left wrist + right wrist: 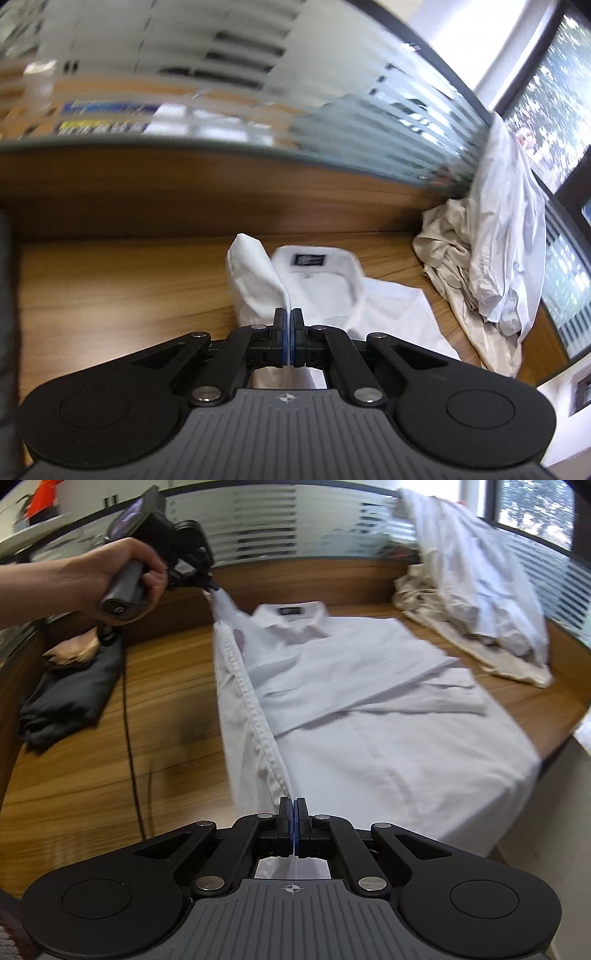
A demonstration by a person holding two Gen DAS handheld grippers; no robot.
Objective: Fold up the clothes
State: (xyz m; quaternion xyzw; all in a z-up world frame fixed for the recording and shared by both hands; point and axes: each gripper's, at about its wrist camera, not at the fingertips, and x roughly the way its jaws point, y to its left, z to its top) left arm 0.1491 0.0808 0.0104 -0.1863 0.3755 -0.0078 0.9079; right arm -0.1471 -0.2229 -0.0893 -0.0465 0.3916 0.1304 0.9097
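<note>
- White shirt (369,709): lies collar-far on the wooden table (92,775), one sleeve already folded across the chest; its left side edge is lifted off the surface in a taut line between the two grippers.
- Left gripper (288,325): jaws pressed together on the shoulder end of that edge, near the collar (317,273); the person's hand (122,576) holds it raised above the table.
- Right gripper (294,812): jaws pinched on the hem end of the same seamed edge (258,731), so the whole side can be carried as one straight line.
- Purpose of the hold, as judged: gripping both ends keeps the edge straight for a lengthwise fold over the shirt's middle.
- Open room: bare wood lies left of the shirt; the folded sleeve and chest offer a flat landing area.
- Limits: a heap of unfolded garments (472,590) crowds the far right corner, near the shirt's right shoulder; a dark garment (70,698) and a thin cable (131,720) lie to the left, apart from the shirt; the table's right rim runs close beside the shirt's right side.
</note>
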